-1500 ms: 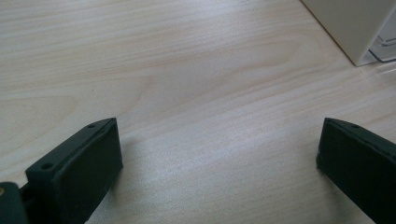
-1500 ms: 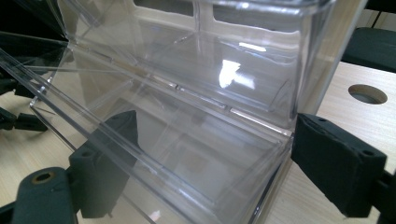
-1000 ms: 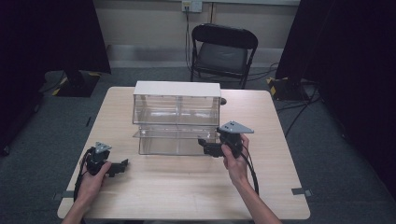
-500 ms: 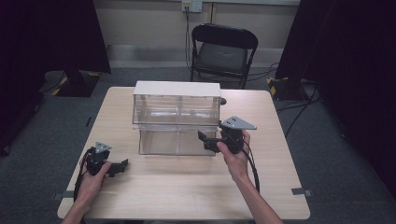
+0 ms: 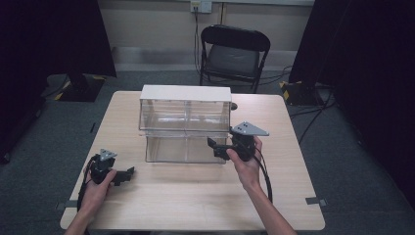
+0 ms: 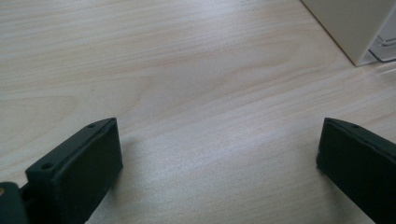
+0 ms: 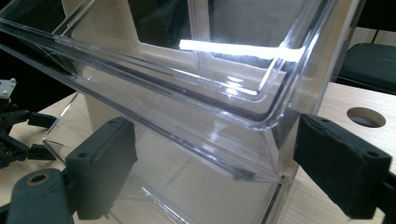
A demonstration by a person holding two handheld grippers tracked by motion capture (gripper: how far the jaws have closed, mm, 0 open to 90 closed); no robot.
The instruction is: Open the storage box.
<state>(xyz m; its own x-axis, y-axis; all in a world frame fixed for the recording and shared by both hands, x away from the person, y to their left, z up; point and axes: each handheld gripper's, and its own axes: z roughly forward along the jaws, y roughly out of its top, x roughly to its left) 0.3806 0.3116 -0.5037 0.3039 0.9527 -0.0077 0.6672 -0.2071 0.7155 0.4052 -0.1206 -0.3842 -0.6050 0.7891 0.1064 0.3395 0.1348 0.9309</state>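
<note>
Jaws of right gripper (image 7: 210, 172) stand apart astride the front corner of the pulled-out lower clear plastic drawer (image 5: 186, 148) mid-table; left gripper (image 6: 219, 163) open, idle; off-centre pull risks skewing drawer or dragging white-topped cabinet (image 5: 186, 93).

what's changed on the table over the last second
The lower clear drawer has slid a little farther out of the clear drawer cabinet toward the person, and the right gripper at its front right corner drew back with it, jaws open. The left gripper stayed resting on the table.
</note>
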